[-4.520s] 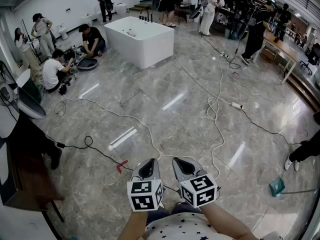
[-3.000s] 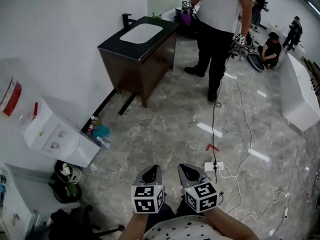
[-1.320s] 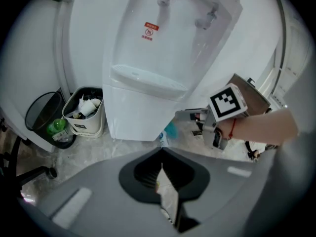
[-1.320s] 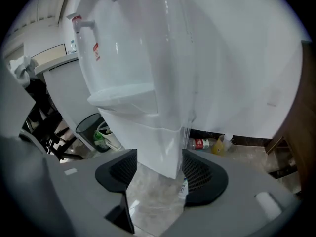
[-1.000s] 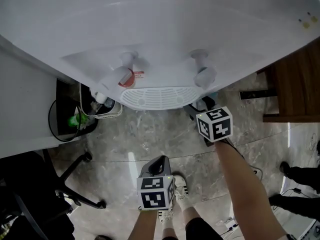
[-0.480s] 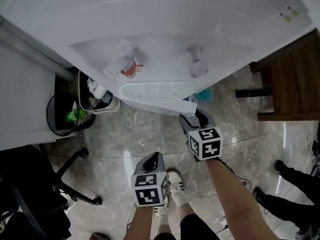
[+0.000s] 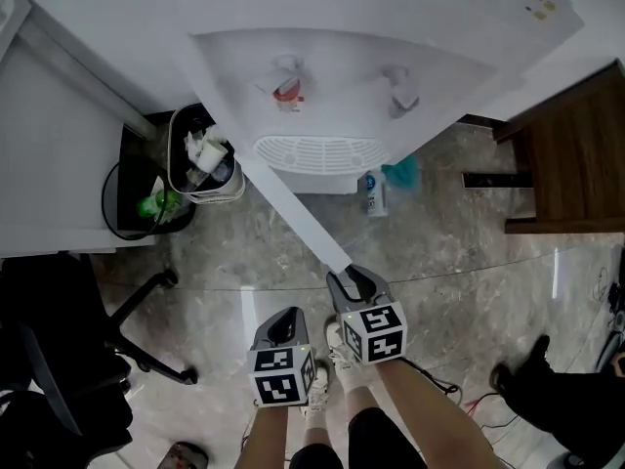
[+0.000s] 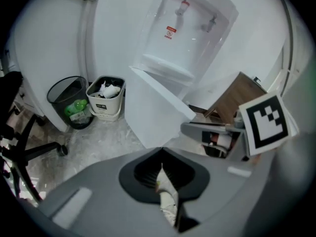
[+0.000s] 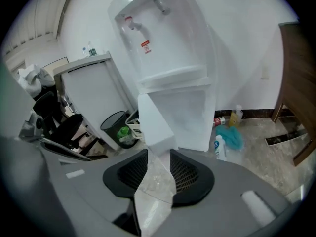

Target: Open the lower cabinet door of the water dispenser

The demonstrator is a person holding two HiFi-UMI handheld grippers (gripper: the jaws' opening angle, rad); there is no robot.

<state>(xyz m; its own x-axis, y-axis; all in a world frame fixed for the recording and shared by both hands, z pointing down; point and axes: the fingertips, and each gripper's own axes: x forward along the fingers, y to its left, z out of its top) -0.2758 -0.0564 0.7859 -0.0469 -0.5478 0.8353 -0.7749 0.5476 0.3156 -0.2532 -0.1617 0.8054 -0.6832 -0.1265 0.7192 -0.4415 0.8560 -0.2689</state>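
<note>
While the head camera looks steeply down at a grey marble floor, a black office chair sits far left. Beside it stand a black mesh bin w/ a green bottle inside and a white bin full of crumpled paper. The lower cabinet door of the white water dispenser is swung wide open, its edge running diagonally from the machine toward the person. The left gripper hangs below the door, apart from it, jaws pressed together w/ nothing btwn them (only a shoe shows past the tips). Just right of it, the right gripper has the door's free edge btwn its jaws, which are closing on it. Up on the dispenser sits a white drip grille. Further right, a small bottle and a teal cloth lie by the dispenser's foot. A dark wooden cabinet is far right.
</note>
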